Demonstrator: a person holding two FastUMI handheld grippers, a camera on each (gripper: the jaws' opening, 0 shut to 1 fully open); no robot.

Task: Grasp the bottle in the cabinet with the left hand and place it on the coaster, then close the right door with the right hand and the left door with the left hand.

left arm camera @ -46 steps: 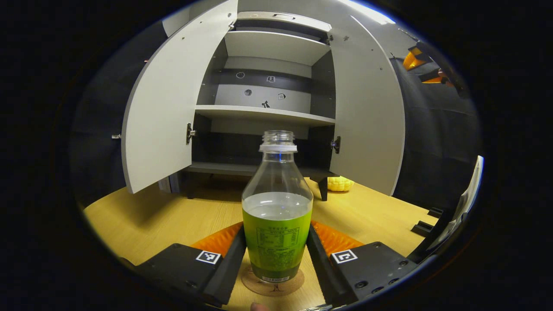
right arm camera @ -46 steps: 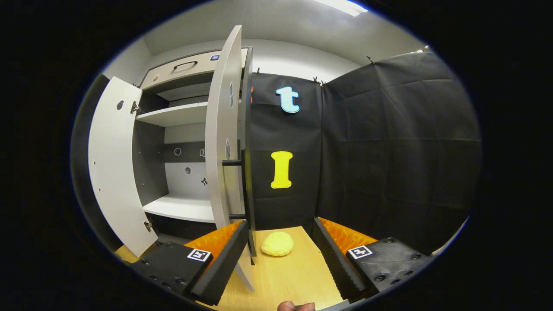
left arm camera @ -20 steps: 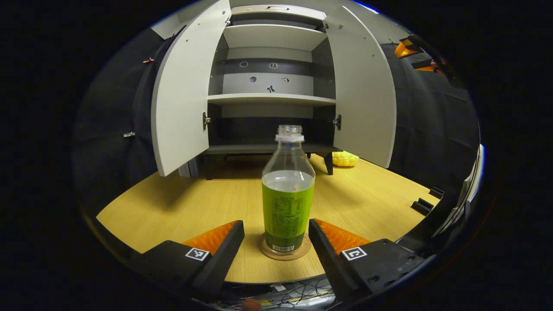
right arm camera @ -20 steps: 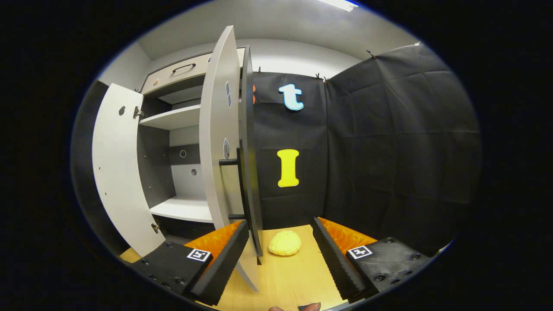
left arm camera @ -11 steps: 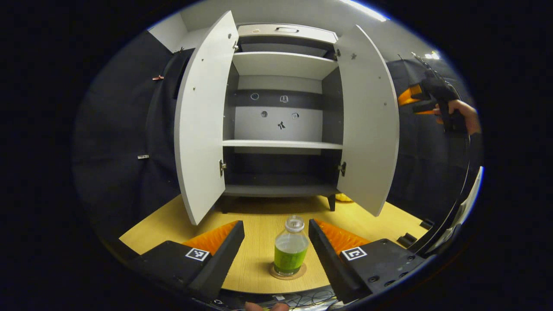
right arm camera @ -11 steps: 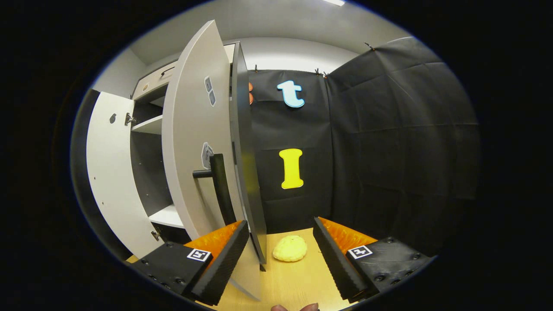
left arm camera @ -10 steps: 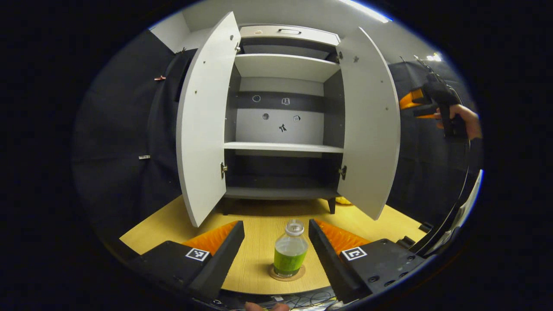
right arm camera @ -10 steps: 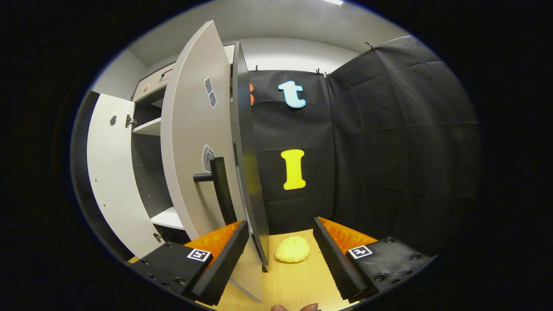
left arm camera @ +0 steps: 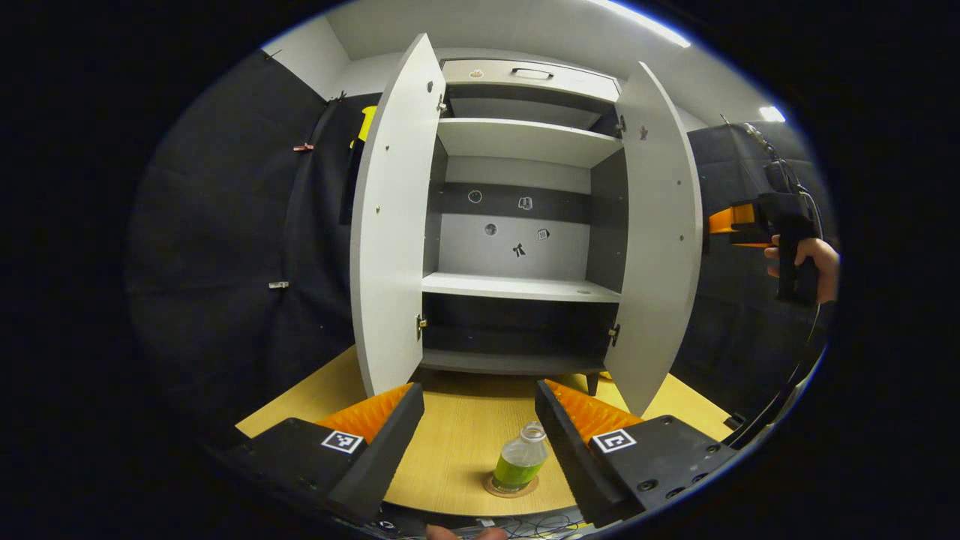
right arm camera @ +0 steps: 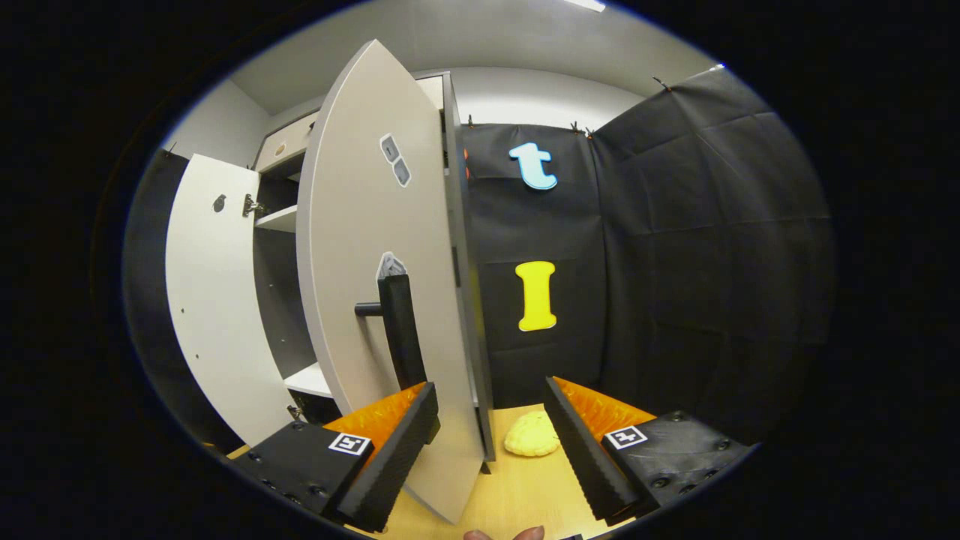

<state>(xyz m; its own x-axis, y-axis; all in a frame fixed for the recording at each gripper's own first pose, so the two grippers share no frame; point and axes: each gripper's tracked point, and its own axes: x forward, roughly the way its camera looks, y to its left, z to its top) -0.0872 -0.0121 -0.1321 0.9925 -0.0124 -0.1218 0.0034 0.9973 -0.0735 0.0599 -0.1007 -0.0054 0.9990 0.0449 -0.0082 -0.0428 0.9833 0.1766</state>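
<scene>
Bottle (left arm camera: 520, 465) upright on coaster (left arm camera: 513, 486), both grippers (left arm camera: 480, 420) (right arm camera: 491, 431) spread and empty; next, press flat against right door (right arm camera: 375, 300) near handle (right arm camera: 401, 330), swinging steadily shut, clear of edge.

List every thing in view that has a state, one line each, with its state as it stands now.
Clear plastic bottle with green label: upright on the coaster, uncapped, part full.
Round cork coaster: under the bottle.
Grey left cabinet door: open.
Grey right cabinet door: open, swung partway.
Top cabinet drawer: shut.
Left claw: open, clear of the bottle.
Right claw: open, astride the right door's edge.
</scene>
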